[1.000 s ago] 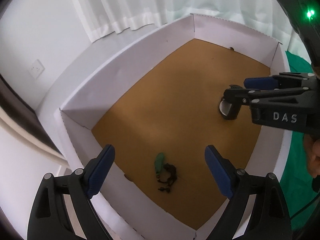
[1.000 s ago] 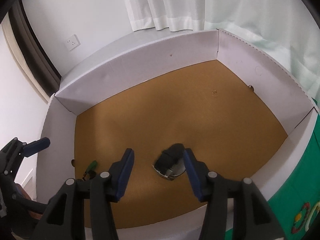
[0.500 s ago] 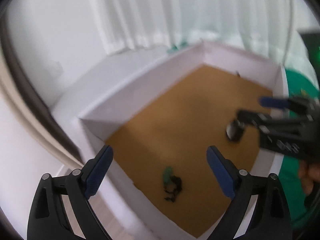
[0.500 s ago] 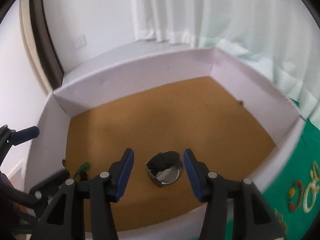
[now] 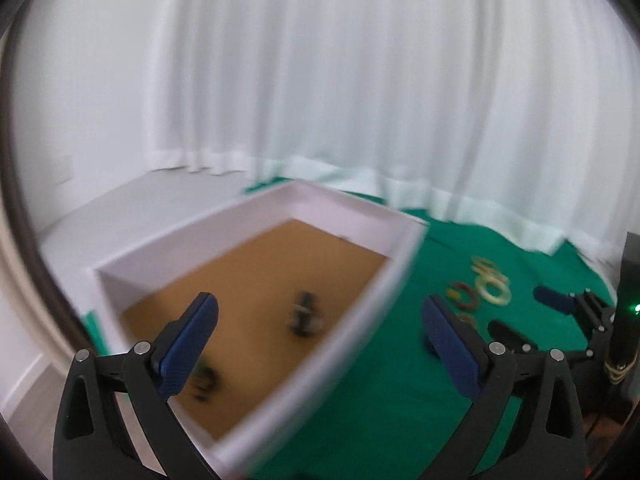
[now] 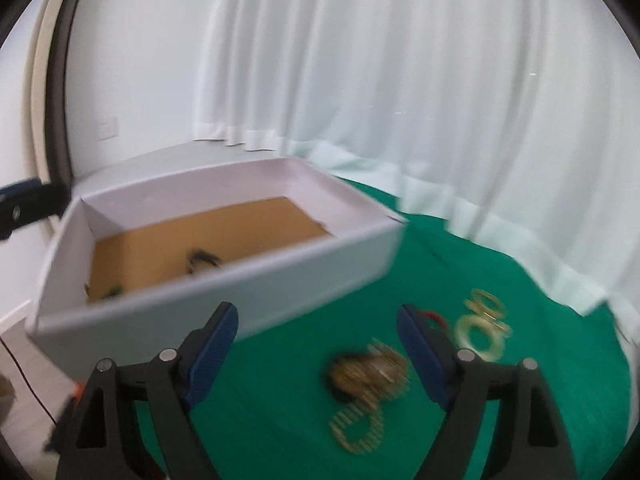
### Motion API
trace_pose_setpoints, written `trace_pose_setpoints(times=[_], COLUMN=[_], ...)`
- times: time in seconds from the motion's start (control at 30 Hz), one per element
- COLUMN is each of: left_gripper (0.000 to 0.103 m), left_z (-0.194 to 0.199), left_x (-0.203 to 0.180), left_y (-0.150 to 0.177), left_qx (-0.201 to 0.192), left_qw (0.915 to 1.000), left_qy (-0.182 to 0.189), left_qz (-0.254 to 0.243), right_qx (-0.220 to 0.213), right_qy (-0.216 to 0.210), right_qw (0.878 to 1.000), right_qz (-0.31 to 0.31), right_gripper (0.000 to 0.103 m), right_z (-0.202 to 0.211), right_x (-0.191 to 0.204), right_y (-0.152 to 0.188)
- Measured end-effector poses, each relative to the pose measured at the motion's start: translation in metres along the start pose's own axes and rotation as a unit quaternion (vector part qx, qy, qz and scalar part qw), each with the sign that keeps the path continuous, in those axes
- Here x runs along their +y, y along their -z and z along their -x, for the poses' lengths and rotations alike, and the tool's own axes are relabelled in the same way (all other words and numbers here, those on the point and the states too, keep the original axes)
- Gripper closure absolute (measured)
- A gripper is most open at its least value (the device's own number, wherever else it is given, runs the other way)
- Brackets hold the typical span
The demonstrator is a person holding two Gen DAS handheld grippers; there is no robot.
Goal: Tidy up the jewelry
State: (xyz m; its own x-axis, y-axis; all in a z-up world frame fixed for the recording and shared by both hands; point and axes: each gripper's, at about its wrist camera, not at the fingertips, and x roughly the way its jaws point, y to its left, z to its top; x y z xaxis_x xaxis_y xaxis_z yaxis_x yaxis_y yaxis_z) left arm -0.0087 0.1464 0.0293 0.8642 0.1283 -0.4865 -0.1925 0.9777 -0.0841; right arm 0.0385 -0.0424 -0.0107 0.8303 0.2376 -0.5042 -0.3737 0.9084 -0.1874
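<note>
A white box (image 5: 360, 344) with a brown floor holds a dark wristwatch (image 5: 306, 314) and a green-and-black piece (image 5: 204, 380); the frame is blurred. My left gripper (image 5: 320, 308) hovers above the box's near corner, its jaws opening with nothing between them. To the right, my right gripper (image 5: 528, 314) is over the green cloth. In the right wrist view, the right gripper (image 6: 318, 314) is outside the box (image 6: 224, 292), its jaws opening and empty. Just ahead of it lie a gold jewelry heap (image 6: 370, 372) and cream bangles (image 6: 482, 328). The watch (image 6: 202, 260) lies in the box.
A green cloth (image 5: 400, 400) covers the surface right of the box and carries bangles (image 5: 494, 284). White curtains (image 5: 360, 80) hang behind. A dark device with a green light (image 5: 634, 308) stands at the far right. A left gripper finger (image 6: 28, 196) shows at the left edge.
Both grippers have drawn back out of the box, risen and swung right toward the green cloth. The right jaws have widened and left the watch on the box floor.
</note>
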Motion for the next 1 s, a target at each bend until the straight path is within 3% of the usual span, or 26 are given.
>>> trace_pose_setpoints(times=[0.17,0.33,0.53,0.73,0.87,1.0], left_gripper=[0.002,0.002,0.002,0.002,0.0,0.0], left_z=[-0.019,-0.06,-0.091,-0.116,-0.116,-0.115], left_x=[-0.063,-0.113,-0.139,-0.137,-0.134,-0.13], left_y=[0.03,0.073,0.114,0.137,0.139,0.14], left_qx=[0.057,0.152,0.201,0.241,0.241,0.244], left_qw=[0.9944,0.9787,0.9684,0.9596,0.9609,0.9607], left_qy=[0.069,0.103,0.077,0.051,0.055,0.06], left_qz=[-0.057,-0.092,-0.126,-0.136,-0.125,-0.118], right_qx=[0.025,0.078,0.12,0.159,0.192,0.192], right_qy=[0.05,0.076,0.1,0.107,0.103,0.104], right_qw=[0.997,0.99,0.977,0.967,0.961,0.96], right_qz=[-0.052,-0.094,-0.145,-0.168,-0.171,-0.173], right_gripper=[0.02,0.02,0.02,0.019,0.019,0.016], right_z=[0.03,0.036,0.04,0.028,0.02,0.02], right_x=[-0.05,-0.084,-0.105,-0.111,-0.105,-0.105], right_y=[0.052,0.108,0.157,0.177,0.189,0.192])
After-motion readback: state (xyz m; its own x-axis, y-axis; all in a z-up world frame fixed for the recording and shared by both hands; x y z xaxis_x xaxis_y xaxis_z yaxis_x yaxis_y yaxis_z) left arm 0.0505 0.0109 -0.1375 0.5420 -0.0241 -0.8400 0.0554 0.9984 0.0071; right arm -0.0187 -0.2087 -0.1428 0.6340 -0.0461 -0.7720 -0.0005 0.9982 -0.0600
